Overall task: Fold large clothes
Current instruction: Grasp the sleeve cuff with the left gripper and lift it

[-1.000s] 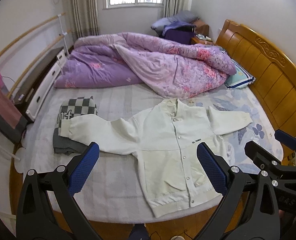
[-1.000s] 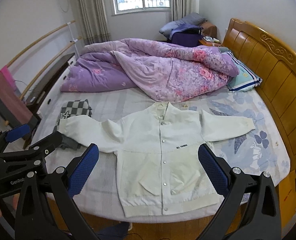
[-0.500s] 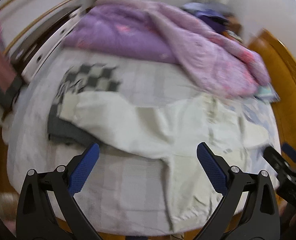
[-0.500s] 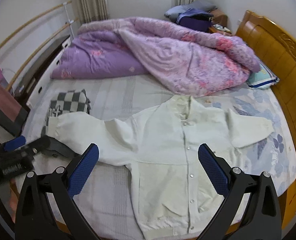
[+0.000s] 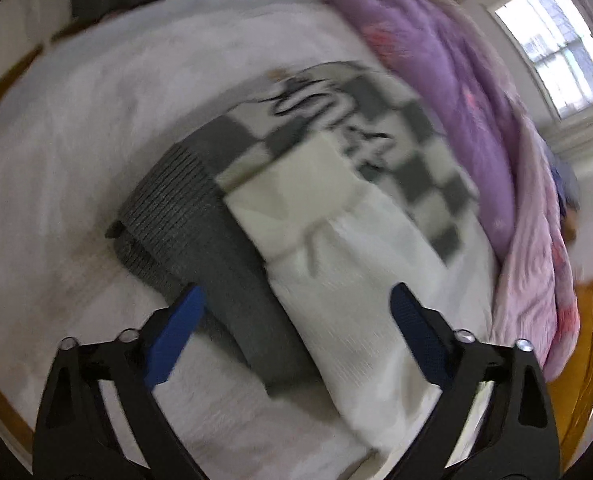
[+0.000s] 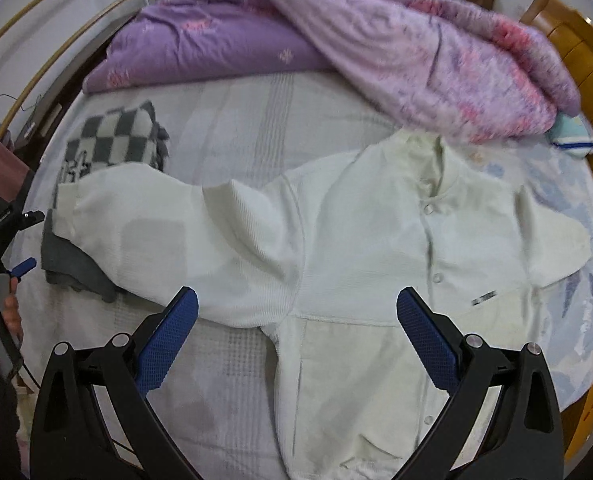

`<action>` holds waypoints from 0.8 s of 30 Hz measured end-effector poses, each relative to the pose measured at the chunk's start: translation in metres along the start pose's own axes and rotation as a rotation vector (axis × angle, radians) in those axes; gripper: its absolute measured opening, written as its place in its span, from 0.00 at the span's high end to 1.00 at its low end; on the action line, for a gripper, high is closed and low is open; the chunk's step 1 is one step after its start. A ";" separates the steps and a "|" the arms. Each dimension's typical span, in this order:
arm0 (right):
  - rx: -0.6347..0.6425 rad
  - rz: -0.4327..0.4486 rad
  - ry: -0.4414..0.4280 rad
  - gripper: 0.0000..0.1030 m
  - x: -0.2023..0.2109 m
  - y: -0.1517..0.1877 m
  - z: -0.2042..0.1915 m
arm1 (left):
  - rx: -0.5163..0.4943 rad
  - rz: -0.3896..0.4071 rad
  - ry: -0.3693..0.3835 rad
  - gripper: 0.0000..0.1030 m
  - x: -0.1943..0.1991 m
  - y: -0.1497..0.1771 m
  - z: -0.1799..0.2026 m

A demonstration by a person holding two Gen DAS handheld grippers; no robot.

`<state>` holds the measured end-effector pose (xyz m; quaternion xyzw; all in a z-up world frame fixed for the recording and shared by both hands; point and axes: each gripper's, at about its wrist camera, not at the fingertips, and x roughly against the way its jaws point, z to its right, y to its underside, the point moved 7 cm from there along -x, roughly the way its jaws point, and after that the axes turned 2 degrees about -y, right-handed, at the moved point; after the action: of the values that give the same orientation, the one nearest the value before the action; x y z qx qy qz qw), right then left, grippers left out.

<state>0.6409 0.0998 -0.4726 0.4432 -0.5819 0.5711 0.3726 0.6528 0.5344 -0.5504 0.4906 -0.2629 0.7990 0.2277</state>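
On the bed [image 6: 256, 112], jacket [image 6: 376, 248] below spread tongs [image 6: 296, 336].

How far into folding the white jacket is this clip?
Barely begun. Done: the white button-front jacket lies spread flat on the bed, sleeves out. In hand: the open left gripper points at the sleeve cuff lying on a folded checkered grey knit; the right gripper hovers open. Left: every fold.

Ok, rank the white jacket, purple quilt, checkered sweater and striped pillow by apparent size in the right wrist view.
1. Jacket, though it lies nearest the camera.
2. Quilt, close behind; uncertain.
3. Sweater, partly under the jacket's sleeve.
4. Pillow, mostly hidden.
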 end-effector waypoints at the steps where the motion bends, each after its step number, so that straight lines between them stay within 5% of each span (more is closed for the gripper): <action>1: -0.001 -0.012 -0.005 0.07 -0.011 0.000 0.001 | 0.016 -0.016 0.008 0.26 -0.014 -0.003 -0.006; 11: 0.034 -0.078 -0.091 0.07 -0.076 0.002 0.007 | 0.124 -0.028 0.046 0.39 -0.064 -0.021 -0.030; 12: 0.025 -0.086 -0.112 0.07 -0.084 0.002 0.008 | 0.117 -0.025 0.043 0.43 -0.065 -0.021 -0.029; 13: 0.014 -0.096 -0.120 0.07 -0.092 0.001 0.009 | 0.100 -0.015 0.061 0.64 -0.065 -0.022 -0.026; 15: -0.015 -0.106 -0.154 0.07 -0.105 0.000 0.012 | 0.069 -0.004 0.062 0.85 -0.063 -0.022 -0.021; 17: -0.032 -0.120 -0.166 0.10 -0.118 0.000 0.015 | 0.055 0.016 0.054 0.93 -0.053 -0.021 -0.021; 18: -0.037 -0.127 -0.165 0.17 -0.123 0.000 0.016 | 0.044 0.035 0.042 0.93 -0.045 -0.021 -0.020; 20: -0.039 -0.161 -0.167 0.57 -0.141 0.004 0.020 | -0.010 0.091 0.028 0.93 -0.018 -0.020 -0.013; 23: -0.047 -0.221 -0.211 0.82 -0.167 0.016 0.019 | -0.067 0.165 0.034 0.93 0.028 -0.012 0.001; 24: -0.050 -0.239 -0.236 0.83 -0.174 0.020 0.016 | -0.093 0.198 0.029 0.93 0.047 -0.006 0.007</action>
<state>0.6809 0.0991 -0.6438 0.5640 -0.5787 0.4520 0.3778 0.6420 0.5399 -0.5045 0.4395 -0.3434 0.8115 0.1741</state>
